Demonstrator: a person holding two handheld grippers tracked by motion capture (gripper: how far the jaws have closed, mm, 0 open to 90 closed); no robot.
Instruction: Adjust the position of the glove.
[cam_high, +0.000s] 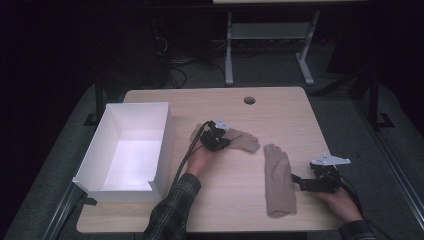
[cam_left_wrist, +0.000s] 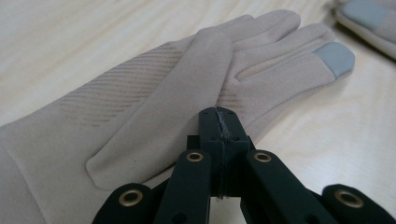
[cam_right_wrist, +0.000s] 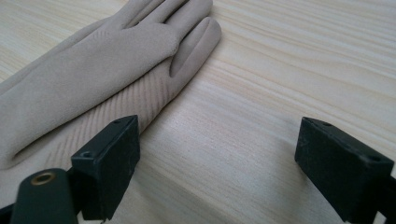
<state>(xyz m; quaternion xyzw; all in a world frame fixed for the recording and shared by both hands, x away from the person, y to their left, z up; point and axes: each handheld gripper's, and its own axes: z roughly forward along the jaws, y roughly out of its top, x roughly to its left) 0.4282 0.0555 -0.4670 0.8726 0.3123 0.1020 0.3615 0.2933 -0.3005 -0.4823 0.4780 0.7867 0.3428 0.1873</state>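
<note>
Beside the table (cam_high: 280, 100), white box (cam_high: 125, 150).

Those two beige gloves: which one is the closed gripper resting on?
The glove beside the white box, lying crosswise; the left gripper sits shut over it. The other glove lies lengthwise.
</note>
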